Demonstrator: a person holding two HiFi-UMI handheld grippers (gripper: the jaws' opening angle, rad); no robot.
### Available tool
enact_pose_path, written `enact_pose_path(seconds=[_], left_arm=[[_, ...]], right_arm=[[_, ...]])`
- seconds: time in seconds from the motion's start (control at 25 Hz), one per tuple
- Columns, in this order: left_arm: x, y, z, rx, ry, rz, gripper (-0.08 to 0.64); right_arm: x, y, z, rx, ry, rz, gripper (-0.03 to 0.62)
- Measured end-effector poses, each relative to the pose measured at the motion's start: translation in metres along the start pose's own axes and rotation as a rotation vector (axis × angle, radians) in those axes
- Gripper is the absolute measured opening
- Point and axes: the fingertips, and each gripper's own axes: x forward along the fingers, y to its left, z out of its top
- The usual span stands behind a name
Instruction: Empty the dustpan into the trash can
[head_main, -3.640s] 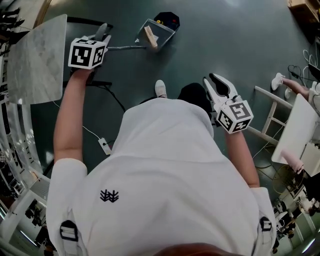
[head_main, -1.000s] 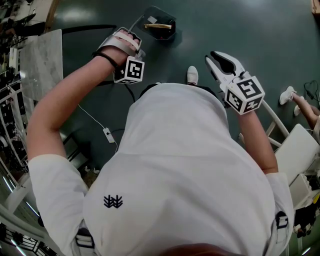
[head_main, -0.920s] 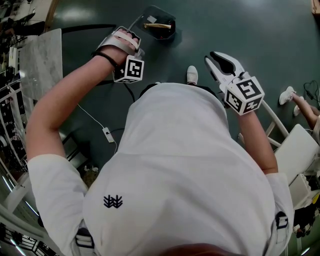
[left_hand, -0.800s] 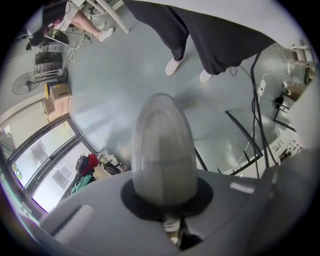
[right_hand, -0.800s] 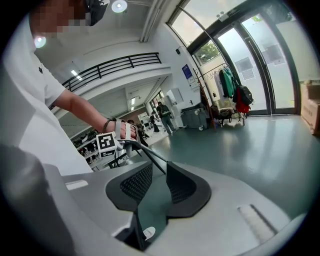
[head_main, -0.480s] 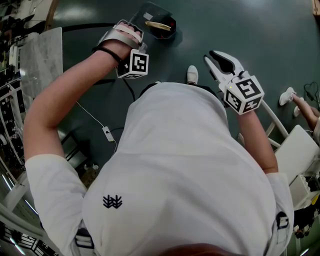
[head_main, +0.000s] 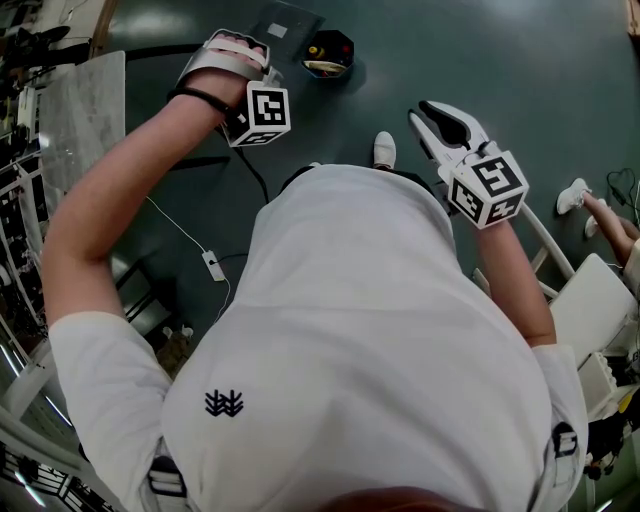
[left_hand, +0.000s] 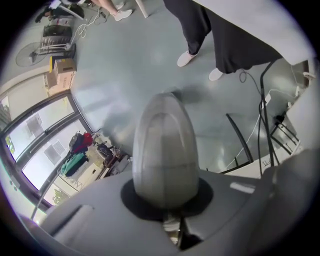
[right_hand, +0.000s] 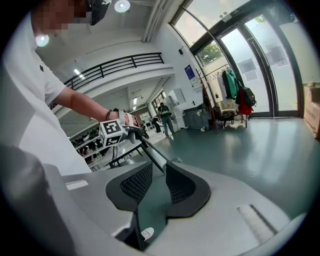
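In the head view my left gripper (head_main: 258, 88) is raised at the top left, shut on the dustpan's long handle. The dark dustpan (head_main: 283, 20) is tipped up just left of the black trash can (head_main: 346, 42). A pale stick and some red and yellow bits lie inside the can. In the left gripper view the grey rounded handle (left_hand: 165, 150) fills the middle, clamped between the jaws. My right gripper (head_main: 436, 118) hangs open and empty to the right of the can. In the right gripper view its jaws (right_hand: 159, 172) stand apart, with the left gripper (right_hand: 113, 132) and handle beyond.
A marble-topped table (head_main: 75, 110) stands at the left. A cable with a white adapter (head_main: 212, 265) runs over the dark floor. My shoe (head_main: 383, 150) is near the can. A white chair frame (head_main: 545, 240) and another person's hand (head_main: 603, 212) are at the right.
The left gripper tilted the dustpan over the can, and the stick slid from the pan into it. The pan has now swung up and left. The right gripper has barely moved.
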Motion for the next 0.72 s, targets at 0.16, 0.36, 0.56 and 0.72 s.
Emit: enact_pose_path(seconds=[0.16,0.36,0.56,0.72], left_arm=[[0.005,-0.016,-0.024,-0.102,0.011,-0.049,0.057],[0.015,-0.047,-0.06,-0.229,0.046,-0.095,0.055],[0.023,-0.087,-0.087,-0.409,0.037,-0.169,0.055],[0.038,-0.145,-0.101,-0.612,0.01,-0.292,0.055]], right_arm=[[0.008,0.006,0.001,-0.01,0.012,0.017,0.084],[0.024,0.019,0.002,-0.029,0.029,0.038,0.084],[0.042,0.04,0.004,-0.053,0.051,0.056,0.084],[0.059,0.063,0.004,-0.074,0.075,0.071,0.084]])
